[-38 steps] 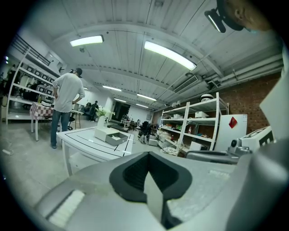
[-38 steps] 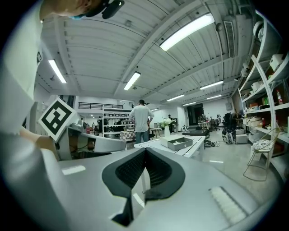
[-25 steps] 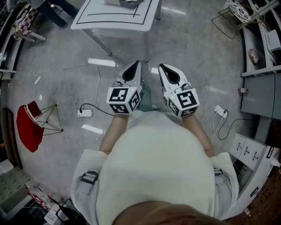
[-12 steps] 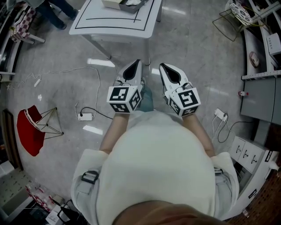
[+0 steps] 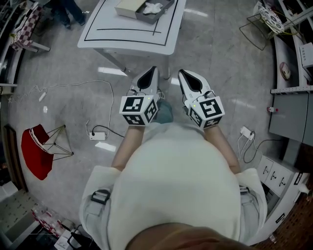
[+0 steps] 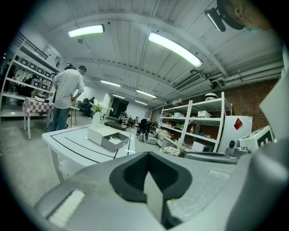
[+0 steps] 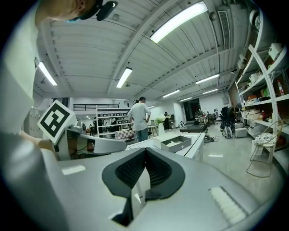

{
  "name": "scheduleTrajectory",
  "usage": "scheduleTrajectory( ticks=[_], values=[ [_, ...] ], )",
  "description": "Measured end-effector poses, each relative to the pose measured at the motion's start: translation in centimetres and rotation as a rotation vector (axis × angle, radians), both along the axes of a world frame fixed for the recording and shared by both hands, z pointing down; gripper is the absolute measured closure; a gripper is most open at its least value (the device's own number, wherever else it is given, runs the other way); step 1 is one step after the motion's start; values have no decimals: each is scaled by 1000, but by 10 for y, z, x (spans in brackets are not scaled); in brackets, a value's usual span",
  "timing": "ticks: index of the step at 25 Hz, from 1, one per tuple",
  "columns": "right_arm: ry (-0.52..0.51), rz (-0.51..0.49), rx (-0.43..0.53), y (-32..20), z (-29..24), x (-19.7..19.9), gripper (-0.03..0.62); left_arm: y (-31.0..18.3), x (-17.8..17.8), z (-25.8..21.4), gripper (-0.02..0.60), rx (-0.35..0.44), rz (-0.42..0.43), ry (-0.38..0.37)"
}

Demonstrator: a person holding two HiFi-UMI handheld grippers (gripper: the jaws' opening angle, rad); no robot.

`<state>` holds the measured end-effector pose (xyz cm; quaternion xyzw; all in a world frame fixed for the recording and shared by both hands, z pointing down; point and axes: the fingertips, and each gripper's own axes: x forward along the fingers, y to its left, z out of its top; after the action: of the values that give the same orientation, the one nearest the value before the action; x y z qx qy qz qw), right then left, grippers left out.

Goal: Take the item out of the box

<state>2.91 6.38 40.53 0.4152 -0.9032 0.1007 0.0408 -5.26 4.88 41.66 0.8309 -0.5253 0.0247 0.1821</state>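
Entry: we carry left tongs [image 5: 150, 73] and right tongs [image 5: 183, 74] clenched, empty; box [image 5: 128, 8], white item [image 5: 152, 7] inside, lies on worktop [image 5: 127, 46], well apart at twelve o'clock, long axis nine-to-three, left tongs likely nearer.

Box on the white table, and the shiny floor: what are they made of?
The box looks like cardboard, maybe thin plastic: it is matte grey with thin, straight walls. The floor looks like polished stone or concrete: it is mottled grey and glossy enough to mirror the ceiling lights.

An open grey box [image 5: 146, 18] holding a crumpled white item [image 5: 153, 7] sits on the white table [image 5: 122, 34].
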Motion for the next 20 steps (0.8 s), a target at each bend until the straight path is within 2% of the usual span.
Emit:
scheduleTrajectory(
  ticks=[20],
  values=[
    [28,2,6,-129,-12,-42,603,-133,-39,-6,581,-13,27,-3]
  ],
)
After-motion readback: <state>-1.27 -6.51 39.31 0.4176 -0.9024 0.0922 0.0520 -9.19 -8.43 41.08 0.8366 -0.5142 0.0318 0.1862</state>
